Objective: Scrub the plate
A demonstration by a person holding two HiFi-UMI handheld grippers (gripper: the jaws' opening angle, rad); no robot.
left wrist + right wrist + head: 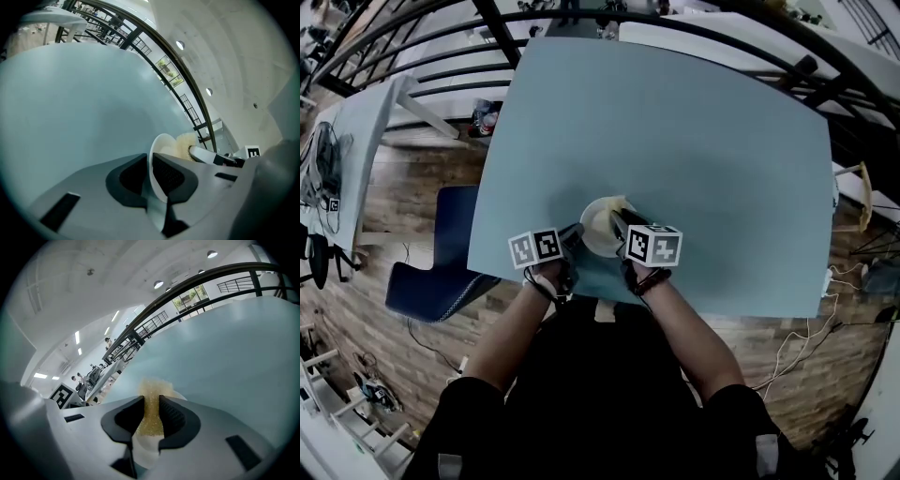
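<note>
Partly, the right claw [151, 408] hides the plate [594, 231].

Round white plate [161, 145], low centre of the left gripper view: smooth, faintly glossy. Yellow sponge [151, 389], lower centre of the right gripper view: coarse, porous. Pale blue tabletop [675, 141]: matt, even. Brown plank floor [403, 197], left edge of head view: grained wood.

I see the plate [598, 223] at the counter's [694, 141] near edge, roughly centre. Left claw [151, 174] grips its left rim. Right claw [151, 414], coming from the right, holds the sponge [151, 392] against the plate. A chair [441, 267] stands on the floor left of the counter.
</note>
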